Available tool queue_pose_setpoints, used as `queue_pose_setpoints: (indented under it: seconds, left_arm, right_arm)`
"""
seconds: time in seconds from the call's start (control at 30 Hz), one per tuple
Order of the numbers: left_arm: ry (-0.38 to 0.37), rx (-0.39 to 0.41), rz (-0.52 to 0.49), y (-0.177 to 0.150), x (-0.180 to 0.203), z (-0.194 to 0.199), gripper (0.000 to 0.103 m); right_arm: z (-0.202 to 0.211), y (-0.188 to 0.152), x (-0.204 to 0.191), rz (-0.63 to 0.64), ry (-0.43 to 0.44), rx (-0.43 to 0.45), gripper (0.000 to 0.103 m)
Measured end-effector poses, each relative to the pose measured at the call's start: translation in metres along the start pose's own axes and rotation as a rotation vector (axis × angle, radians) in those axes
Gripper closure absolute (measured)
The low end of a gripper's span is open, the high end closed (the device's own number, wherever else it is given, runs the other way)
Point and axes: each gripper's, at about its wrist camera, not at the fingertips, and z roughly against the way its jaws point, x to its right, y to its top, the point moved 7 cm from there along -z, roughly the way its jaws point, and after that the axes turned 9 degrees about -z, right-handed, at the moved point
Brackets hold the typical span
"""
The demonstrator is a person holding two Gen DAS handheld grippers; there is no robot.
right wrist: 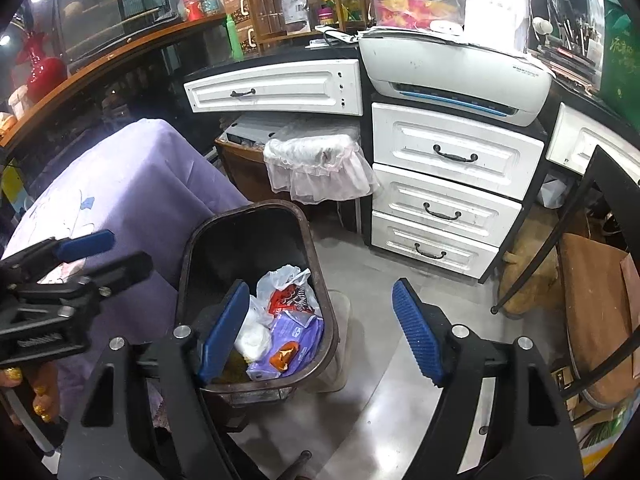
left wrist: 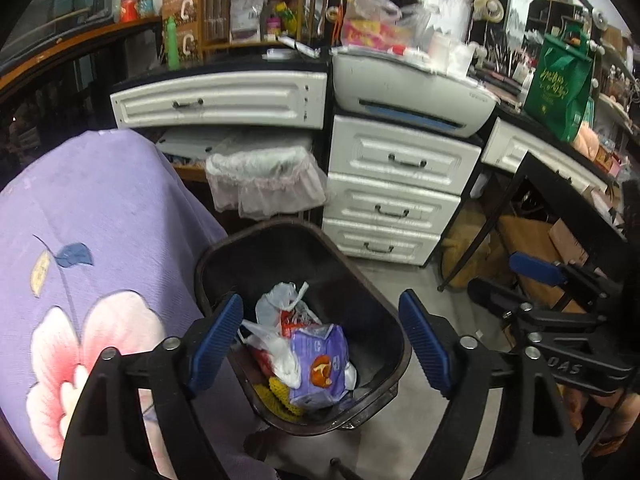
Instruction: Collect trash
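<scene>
A dark plastic trash bin (left wrist: 360,280) stands on the grey floor and shows in the right wrist view (right wrist: 248,232) too. Inside lie a purple wrapper (left wrist: 316,364), a white plastic bag (left wrist: 276,304) and red packaging; the wrapper also shows in the right wrist view (right wrist: 292,340). My left gripper (left wrist: 320,340) is open and empty above the bin. My right gripper (right wrist: 320,332) is open and empty over the bin's right rim. The right gripper also shows at the right of the left view (left wrist: 516,284), and the left gripper at the left of the right view (right wrist: 108,252).
A chair under a purple flowered cloth (left wrist: 92,240) stands left of the bin. White drawers (left wrist: 400,192) with a printer (left wrist: 412,88) on top stand behind. A second bin with a white liner (left wrist: 260,176) sits under the desk. A black-framed table (left wrist: 560,208) is at the right.
</scene>
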Motion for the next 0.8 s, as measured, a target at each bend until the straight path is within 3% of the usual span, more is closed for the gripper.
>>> queue_pose_setpoints:
  seconds: [0.37,0.47,0.63,0.8]
  left_arm:
    - [0.082,0.15,0.009,0.01,-0.014,0.071,0.009]
    - [0.122,0.199,0.012,0.006,-0.023,0.097,0.006]
    - [0.228,0.263,0.036,-0.011,-0.05,0.143,0.006]
    - [0.317,0.325,0.112,-0.031,-0.074,0.191,0.006]
  right_arm:
    - [0.033,0.003,-0.035,0.008,0.085,0.052,0.026]
    - [0.048,0.003,-0.049,0.011,0.108,0.086,0.019]
    - [0.08,0.003,-0.076,-0.003,0.138,0.162,0.012]
    - [0.121,-0.006,-0.119,0.071,0.173,0.282,0.006]
